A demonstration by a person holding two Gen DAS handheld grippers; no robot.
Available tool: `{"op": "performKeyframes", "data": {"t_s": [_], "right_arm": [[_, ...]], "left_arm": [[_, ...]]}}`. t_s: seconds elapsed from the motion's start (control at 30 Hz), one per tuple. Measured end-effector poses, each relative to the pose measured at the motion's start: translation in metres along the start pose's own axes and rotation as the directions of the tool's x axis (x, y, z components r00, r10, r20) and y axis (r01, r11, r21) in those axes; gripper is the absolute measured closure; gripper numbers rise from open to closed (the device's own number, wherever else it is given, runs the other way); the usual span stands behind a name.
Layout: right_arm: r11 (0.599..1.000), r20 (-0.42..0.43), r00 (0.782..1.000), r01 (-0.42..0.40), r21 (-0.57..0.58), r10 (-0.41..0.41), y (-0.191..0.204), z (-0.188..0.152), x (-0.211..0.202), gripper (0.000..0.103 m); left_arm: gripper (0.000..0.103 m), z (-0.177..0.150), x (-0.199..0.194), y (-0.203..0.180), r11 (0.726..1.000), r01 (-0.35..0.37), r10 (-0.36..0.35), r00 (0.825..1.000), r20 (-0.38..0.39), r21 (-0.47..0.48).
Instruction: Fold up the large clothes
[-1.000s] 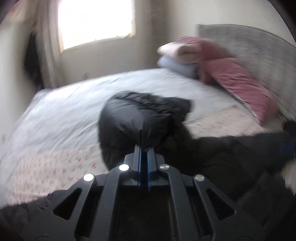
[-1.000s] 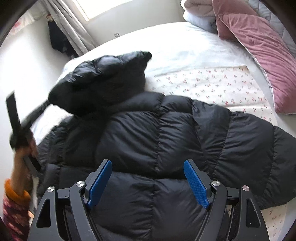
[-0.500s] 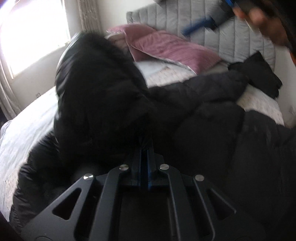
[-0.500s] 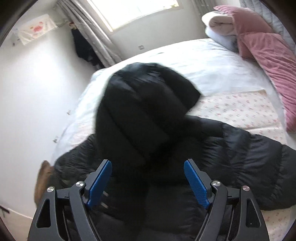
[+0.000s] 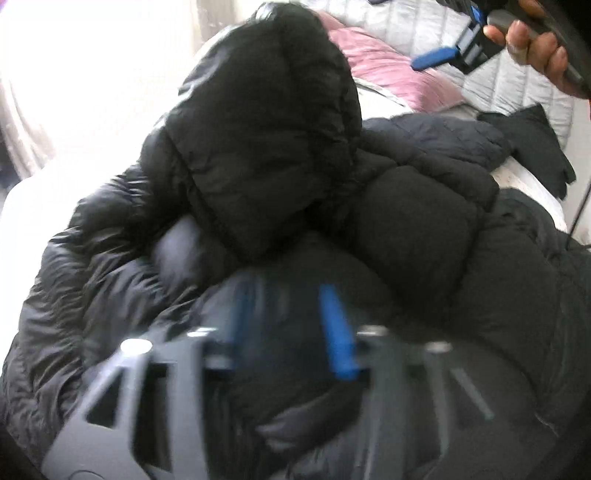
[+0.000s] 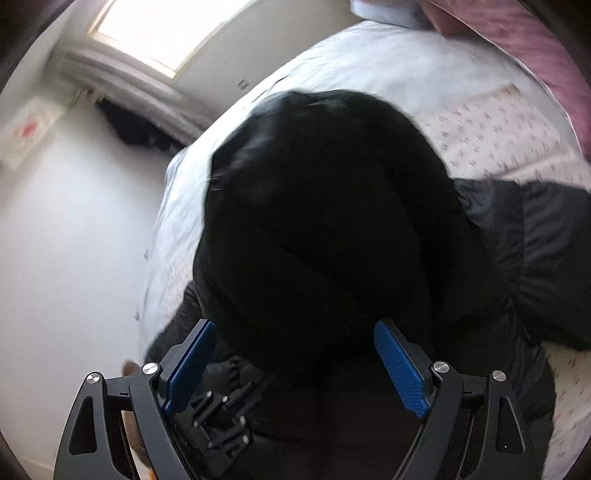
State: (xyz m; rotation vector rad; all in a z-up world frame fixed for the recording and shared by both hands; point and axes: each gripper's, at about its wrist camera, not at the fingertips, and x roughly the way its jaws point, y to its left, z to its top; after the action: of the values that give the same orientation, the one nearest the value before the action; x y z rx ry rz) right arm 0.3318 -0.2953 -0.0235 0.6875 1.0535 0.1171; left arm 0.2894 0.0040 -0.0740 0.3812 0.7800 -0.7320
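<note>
A black puffer jacket [image 5: 406, 229] lies spread on the bed. One padded part of it [image 5: 266, 129] is flopped over onto the body and stands up in a mound. My left gripper [image 5: 284, 321] hovers just above the jacket, blurred, its jaws opening with only jacket surface below them and nothing pinched. In the right wrist view the mound [image 6: 325, 221] fills the middle. My right gripper [image 6: 291, 354] stands wide open above it, holding nothing. The left wrist view shows a hand [image 5: 535, 40] holding the right gripper at the top right.
A pink pillow [image 5: 388, 70] leans on the grey quilted headboard [image 5: 517, 88]. A flowered cloth [image 6: 491, 136] lies over the white sheet beside the jacket. A bright window [image 6: 162, 33] and a white wall [image 6: 74, 240] are at the bed's left side.
The left gripper carried the pinched padded part across over the jacket's body, sank, and its jaws parted, letting it go. The right gripper lifted and rolled, staying open.
</note>
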Motion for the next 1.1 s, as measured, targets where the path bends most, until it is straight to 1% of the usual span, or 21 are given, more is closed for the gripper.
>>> {"op": "performKeyframes", "data": {"t_s": [0.1, 0.13, 0.17, 0.23, 0.27, 0.33, 0.37, 0.4, 0.47, 0.5, 0.57, 0.67, 0.77, 0.8, 0.87, 0.9, 0.93, 0.97, 1.0, 1.07, 1.1], "right_arm": [[1.0, 0.015, 1.0, -0.015, -0.021, 0.016, 0.004, 0.008, -0.007, 0.015], [0.999, 0.019, 1.0, -0.019, -0.032, 0.02, 0.007, 0.009, -0.008, 0.015], [0.999, 0.022, 0.999, -0.024, -0.043, 0.025, 0.01, 0.01, -0.008, 0.014], [0.998, 0.016, 1.0, -0.023, -0.063, 0.024, 0.012, 0.012, -0.004, 0.014], [0.998, 0.013, 1.0, -0.016, -0.069, 0.017, 0.011, 0.011, 0.0, 0.014], [0.998, 0.014, 1.0, 0.018, -0.063, -0.017, 0.004, 0.013, 0.013, 0.014], [0.998, 0.011, 1.0, 0.027, -0.053, -0.026, 0.003, 0.01, 0.019, 0.014], [0.999, 0.009, 1.0, 0.028, -0.041, -0.028, 0.002, 0.009, 0.023, 0.014], [1.0, 0.004, 1.0, 0.014, -0.011, -0.014, -0.01, 0.011, 0.032, 0.014], [1.0, 0.002, 1.0, 0.013, -0.007, -0.013, -0.014, 0.011, 0.035, 0.014], [1.0, -0.001, 1.0, 0.028, -0.01, -0.028, -0.023, 0.01, 0.038, 0.014], [0.999, -0.016, 0.999, 0.043, -0.022, -0.044, -0.035, 0.005, 0.04, 0.014], [0.998, -0.038, 0.998, 0.057, -0.034, -0.059, -0.044, 0.0, 0.037, 0.014], [0.997, -0.041, 0.997, 0.062, -0.041, -0.064, -0.045, -0.002, 0.035, 0.014], [0.996, -0.038, 0.996, 0.072, -0.057, -0.075, -0.051, -0.002, 0.03, 0.014], [0.996, -0.034, 0.997, 0.074, -0.058, -0.076, -0.053, -0.001, 0.025, 0.014], [0.996, -0.029, 0.997, 0.071, -0.053, -0.073, -0.056, 0.001, 0.02, 0.014], [0.997, -0.022, 0.998, 0.063, -0.046, -0.064, -0.056, 0.001, 0.014, 0.014], [0.998, -0.014, 0.998, 0.053, -0.036, -0.053, -0.055, 0.005, 0.007, 0.015], [0.999, 0.006, 1.0, 0.024, -0.026, -0.024, -0.056, 0.008, -0.007, 0.014], [1.0, 0.017, 1.0, -0.001, -0.02, 0.002, -0.053, 0.008, -0.016, 0.014]], "left_arm": [[0.033, 0.01, -0.02, 0.013, 0.998, 0.009, -0.005, 0.998, 0.064, -0.059], [0.02, 0.015, -0.024, 0.02, 0.997, 0.009, -0.003, 0.997, 0.075, -0.08], [0.012, 0.024, -0.027, 0.029, 0.995, 0.008, 0.001, 0.996, 0.09, -0.103], [0.011, 0.051, -0.029, 0.043, 0.993, -0.001, 0.016, 0.992, 0.123, -0.121], [0.009, 0.072, -0.027, 0.052, 0.992, -0.025, 0.041, 0.99, 0.135, -0.124], [0.008, 0.107, -0.017, 0.064, 0.992, -0.05, 0.066, 0.988, 0.138, -0.117], [0.007, 0.117, -0.014, 0.07, 0.992, -0.057, 0.073, 0.988, 0.135, -0.117], [0.007, 0.136, -0.007, 0.076, 0.991, -0.059, 0.073, 0.989, 0.127, -0.116], [0.007, 0.168, 0.008, 0.08, 0.994, -0.015, 0.027, 0.993, 0.112, -0.108], [0.007, 0.179, 0.015, 0.08, 0.995, -0.004, 0.015, 0.994, 0.11, -0.104], [0.007, 0.205, 0.031, 0.075, 0.995, 0.03, -0.02, 0.994, 0.107, -0.096], [0.007, 0.232, 0.057, 0.068, 0.993, 0.046, -0.036, 0.996, 0.084, -0.108], [0.009, 0.244, 0.081, 0.065, 0.99, 0.035, -0.032, 0.999, 0.028, -0.14], [0.015, 0.246, 0.088, 0.067, 0.985, 0.029, -0.028, 1.0, 0.011, -0.172], [0.088, 0.243, 0.094, 0.067, 0.971, 0.047, -0.048, 0.999, 0.0, -0.233], [0.088, 0.239, 0.093, 0.065, 0.961, 0.049, -0.051, 0.999, 0.0, -0.273], [0.088, 0.233, 0.084, 0.06, 0.956, 0.071, -0.061, 0.997, 0.045, -0.285], [0.089, 0.227, 0.077, 0.055, 0.957, 0.089, -0.069, 0.994, 0.08, -0.275], [0.09, 0.221, 0.065, 0.046, 0.963, 0.103, -0.076, 0.99, 0.117, -0.25], [0.09, 0.206, 0.044, 0.029, 0.972, 0.127, -0.097, 0.983, 0.154, -0.196], [0.09, 0.195, 0.032, 0.015, 0.98, 0.131, -0.106, 0.98, 0.166, -0.147]]}}
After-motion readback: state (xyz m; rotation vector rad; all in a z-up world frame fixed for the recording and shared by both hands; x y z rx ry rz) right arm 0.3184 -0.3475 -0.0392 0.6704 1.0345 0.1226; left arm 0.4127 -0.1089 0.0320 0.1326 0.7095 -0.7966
